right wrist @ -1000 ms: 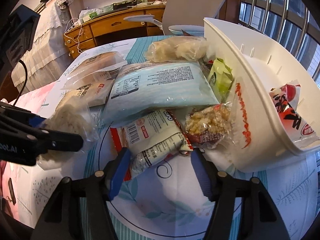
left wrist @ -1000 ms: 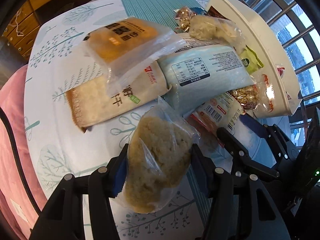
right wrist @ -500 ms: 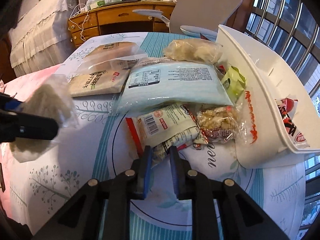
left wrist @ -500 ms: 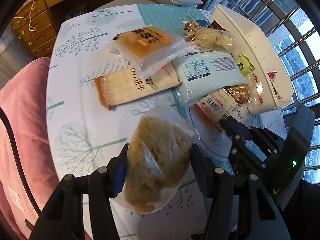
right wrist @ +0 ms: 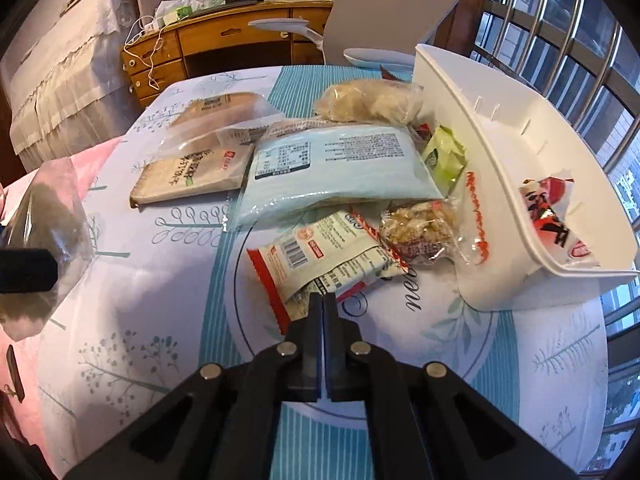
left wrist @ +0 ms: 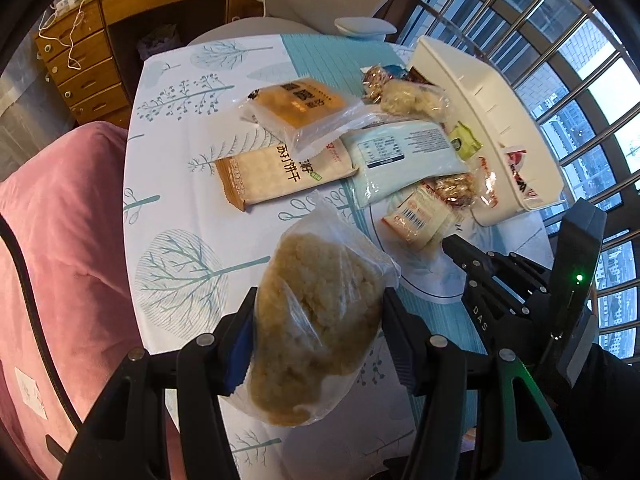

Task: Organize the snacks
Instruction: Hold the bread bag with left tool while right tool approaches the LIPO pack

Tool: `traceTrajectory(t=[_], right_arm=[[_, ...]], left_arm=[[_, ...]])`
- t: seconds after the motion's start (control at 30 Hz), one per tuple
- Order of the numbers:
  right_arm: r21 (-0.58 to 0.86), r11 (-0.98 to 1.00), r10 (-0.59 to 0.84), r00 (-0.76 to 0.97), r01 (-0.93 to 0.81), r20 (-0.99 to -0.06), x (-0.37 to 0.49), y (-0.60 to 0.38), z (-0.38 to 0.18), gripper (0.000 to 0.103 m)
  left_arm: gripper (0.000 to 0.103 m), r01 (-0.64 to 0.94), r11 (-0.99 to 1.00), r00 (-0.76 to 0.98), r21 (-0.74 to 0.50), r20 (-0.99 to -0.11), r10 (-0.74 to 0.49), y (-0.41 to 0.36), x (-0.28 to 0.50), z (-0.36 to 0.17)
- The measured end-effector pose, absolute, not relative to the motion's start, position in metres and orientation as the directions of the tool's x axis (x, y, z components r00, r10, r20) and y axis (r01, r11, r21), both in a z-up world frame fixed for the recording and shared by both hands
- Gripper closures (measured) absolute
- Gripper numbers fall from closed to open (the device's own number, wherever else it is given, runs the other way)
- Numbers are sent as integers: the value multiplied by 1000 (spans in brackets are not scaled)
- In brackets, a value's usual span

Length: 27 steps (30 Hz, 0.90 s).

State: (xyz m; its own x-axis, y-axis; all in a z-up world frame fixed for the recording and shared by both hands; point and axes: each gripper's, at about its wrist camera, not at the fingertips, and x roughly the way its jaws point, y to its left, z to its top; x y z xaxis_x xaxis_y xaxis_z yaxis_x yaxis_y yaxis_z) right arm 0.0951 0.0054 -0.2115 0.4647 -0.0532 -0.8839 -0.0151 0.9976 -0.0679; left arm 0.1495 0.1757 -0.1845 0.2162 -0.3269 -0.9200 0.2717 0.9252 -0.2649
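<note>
Tablecloth | left tool still clamps rice-cake bag | right tool now closed, empty

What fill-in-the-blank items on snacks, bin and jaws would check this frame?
1. The left gripper has its jaws shut on a clear bag of ____-coloured puffed rice cake.
2. The right gripper has its jaws ____, holding nothing.
3. The white plastic bin lies ____ rather than upright, with a red-and-white packet inside.
4. The pale blue packet partly rests on the ____-edged barcode packet.

Missing words: tan; shut; tipped over; red
</note>
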Motion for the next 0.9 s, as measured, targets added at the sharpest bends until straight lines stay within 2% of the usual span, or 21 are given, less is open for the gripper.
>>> traceTrajectory(t=[0.23, 0.33, 0.5, 0.53, 0.63, 0.67, 0.9], right_arm=[[-76, 997, -51, 501, -29, -864, 84, 11, -184, 103], [-3, 999, 24, 514, -52, -857, 84, 6, -178, 103], [50, 998, 56, 505, -26, -861, 93, -3, -183, 100], [49, 999, 53, 499, -20, -865, 95, -4, -187, 94], [58, 998, 58, 490, -15, -870, 100, -8, -196, 67], [61, 998, 61, 488, -17, -871, 101, -9, -200, 61], [11, 998, 38, 456, -63, -889, 116, -11, -221, 49]], left_arm=[[46, 281, 915, 241, -290, -901, -360, 180, 141, -170], [46, 284, 912, 251, -295, -895, -368, 181, 136, -164], [46, 292, 909, 259, -299, -890, -376, 182, 131, -161], [46, 289, 909, 260, -300, -889, -376, 183, 131, -162], [46, 274, 912, 251, -304, -893, -373, 184, 130, -165], [46, 272, 913, 248, -304, -894, -372, 185, 129, -165], [46, 263, 913, 235, -312, -897, -375, 189, 129, -169]])
